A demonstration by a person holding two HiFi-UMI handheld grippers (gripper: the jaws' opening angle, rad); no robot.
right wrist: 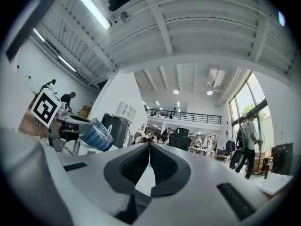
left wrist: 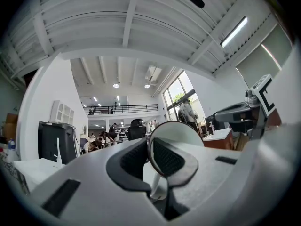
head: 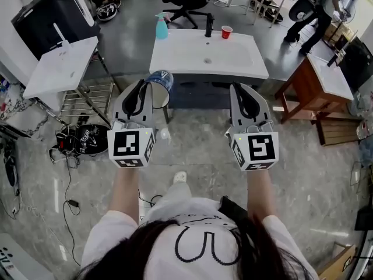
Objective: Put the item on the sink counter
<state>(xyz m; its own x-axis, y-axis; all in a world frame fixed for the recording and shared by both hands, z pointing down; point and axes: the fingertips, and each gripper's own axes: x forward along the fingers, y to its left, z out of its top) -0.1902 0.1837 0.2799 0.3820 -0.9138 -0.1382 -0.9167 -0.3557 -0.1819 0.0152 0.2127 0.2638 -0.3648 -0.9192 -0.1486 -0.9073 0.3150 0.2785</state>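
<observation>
L gripper (head: pixel 145 86) is clenched on a cup (head: pixel 161 80), a blue-and-white one held on its side by the wall. In the left gripper view (left wrist: pixel 148 157) one pad sits inside the cup's mouth (left wrist: pixel 176 128) and the other outside, wall pinched between, mouth turned back toward the camera. So the cup is right at the L jaw tips, sticking out ahead and a bit toward the R gripper (head: pixel 242 89). R gripper's jaws are pressed together w/ nothing between them, as its own view (right wrist: pixel 149 157) shows, and the cup (right wrist: pixel 96 136) is off to its left, well apart. Both grippers are held side by side, pointing about level. The sink counter (head: pixel 175 57) is just ahead of both; in the head view the cup's far end reaches the near edge, though I can't tell its height above it. Cup isn't on the counter yet. On the counter's far side, ahead of the grippers: soap bottle (head: pixel 161 27), faucet (head: pixel 208 25), red cup (head: pixel 227 32).
</observation>
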